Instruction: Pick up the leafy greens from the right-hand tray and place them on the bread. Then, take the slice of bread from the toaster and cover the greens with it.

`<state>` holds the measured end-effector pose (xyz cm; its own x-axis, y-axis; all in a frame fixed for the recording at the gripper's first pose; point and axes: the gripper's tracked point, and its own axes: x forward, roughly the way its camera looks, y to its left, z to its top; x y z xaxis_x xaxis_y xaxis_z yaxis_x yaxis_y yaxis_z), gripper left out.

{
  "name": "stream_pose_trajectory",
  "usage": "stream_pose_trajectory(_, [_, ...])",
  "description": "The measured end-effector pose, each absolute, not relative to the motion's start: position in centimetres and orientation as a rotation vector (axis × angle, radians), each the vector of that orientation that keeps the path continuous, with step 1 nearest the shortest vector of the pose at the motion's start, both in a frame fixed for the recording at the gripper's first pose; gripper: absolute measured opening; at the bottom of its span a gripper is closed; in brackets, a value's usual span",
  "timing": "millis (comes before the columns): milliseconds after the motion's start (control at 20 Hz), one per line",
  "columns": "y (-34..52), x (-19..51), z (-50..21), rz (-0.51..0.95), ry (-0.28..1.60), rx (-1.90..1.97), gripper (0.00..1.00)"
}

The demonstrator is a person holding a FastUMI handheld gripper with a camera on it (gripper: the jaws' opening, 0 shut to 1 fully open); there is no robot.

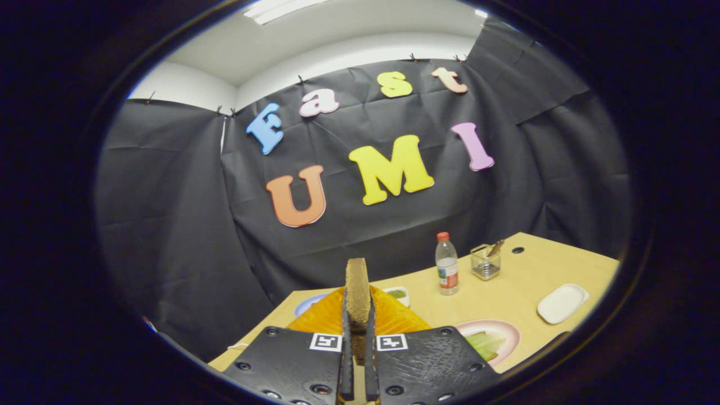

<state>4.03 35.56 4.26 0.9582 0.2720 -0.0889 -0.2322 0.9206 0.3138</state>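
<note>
**A:** Gripping the slice of bread (356, 292) edge-on, the gripper (356, 329) had its fingers drawn in narrow, one pressed to each face of the slice, which stood upright above them. Did you rate that hold safe?

**B:** Not fully. Only the lower part of the slice sat between the fingers, and most of it stuck up free. My guess was that a quick tilt could have let it pivot or slide out.

**A:** And squeezing harder?

**B:** Bread is soft, so I judged that more pressure would have crushed or torn it at the pinch.

**A:** Where did it need to go?

**B:** The leafy greens (485, 344) lay on the pink plate (506, 332), just beyond the right finger. I could not see the lower bread under them, so I could not say how well they were centred.

**A:** What about the orange toaster (394, 318)?

**B:** It sat directly behind the slice, close to the fingers. The bottom edge was hidden, so whether it had cleared the slot I could not tell; swinging sideways too soon might have caught it.

**A:** Anything else in the path?

**B:** The water bottle (447, 271) and the small wire basket (485, 262) stood further back on the table (534, 270), and a white tray (562, 304) lay well to the right. A wide swing could have tipped the bottle. Laying the upright slice flat was the tricky part, since it could have landed skewed or dragged the greens off.
</note>
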Motion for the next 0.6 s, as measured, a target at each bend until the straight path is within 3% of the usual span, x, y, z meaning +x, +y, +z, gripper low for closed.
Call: stream_pose_trajectory(600, [30.7,7.9,-8.7,0.174,0.314,0.345,0.08])
